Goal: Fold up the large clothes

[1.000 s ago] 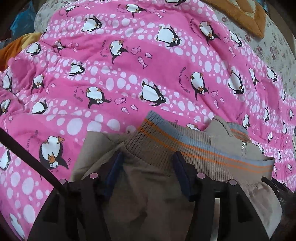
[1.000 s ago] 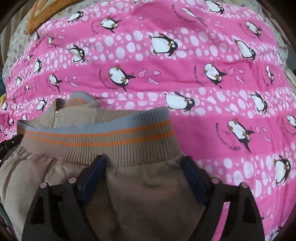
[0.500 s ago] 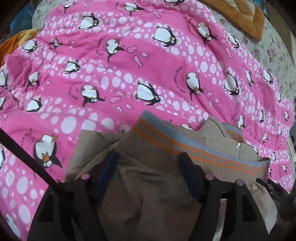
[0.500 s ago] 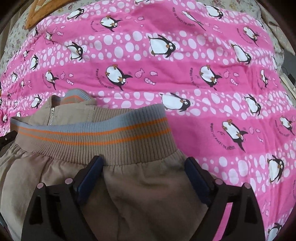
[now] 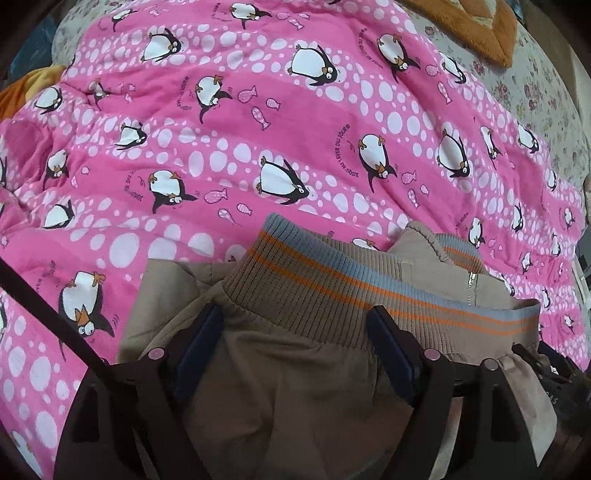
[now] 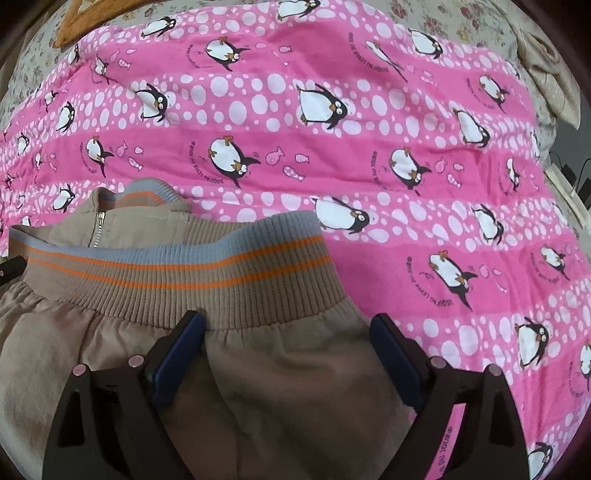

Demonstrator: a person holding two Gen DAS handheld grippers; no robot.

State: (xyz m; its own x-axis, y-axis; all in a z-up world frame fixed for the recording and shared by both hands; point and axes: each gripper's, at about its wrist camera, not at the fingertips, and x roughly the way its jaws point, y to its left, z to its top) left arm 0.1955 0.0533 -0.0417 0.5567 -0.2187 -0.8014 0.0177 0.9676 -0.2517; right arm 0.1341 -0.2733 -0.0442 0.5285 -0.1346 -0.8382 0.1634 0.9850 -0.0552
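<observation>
On the bed, a pink quilt (image 5: 258,122) printed with penguins, white dots and small fish covers nearly all of both views. A tan jacket (image 5: 295,387) lies on the quilt at the 6 o'clock edge of each picture, its ribbed hem (image 5: 332,295) turned toward 12 o'clock; the hem carries 1 grey-blue band and 2 thin orange stripes. A short zipper (image 5: 471,284) shows above the hem, toward 2 o'clock in the left wrist view and toward 10 o'clock in the right wrist view.

The left gripper (image 5: 295,343) sits low over the tan cloth just below the hem. Its jaws have just been opening and now stand spread, the blue pads (image 5: 199,350) apart with flat jacket cloth lying between them and not pinched. The right gripper (image 6: 288,350) is likewise spread wide over the same cloth below the hem, its pads (image 6: 181,350) clear of any fold, nothing gripped.

Beyond the quilt, a floral bedsheet (image 5: 535,85) runs along the 2 o'clock side of the left view, with an orange plush cushion (image 5: 476,29) at about 1 o'clock. A dark strap (image 5: 48,310) crosses the 8 o'clock corner of the left view. A beige cloth (image 6: 550,74) lies bunched at 2 o'clock in the right view.
</observation>
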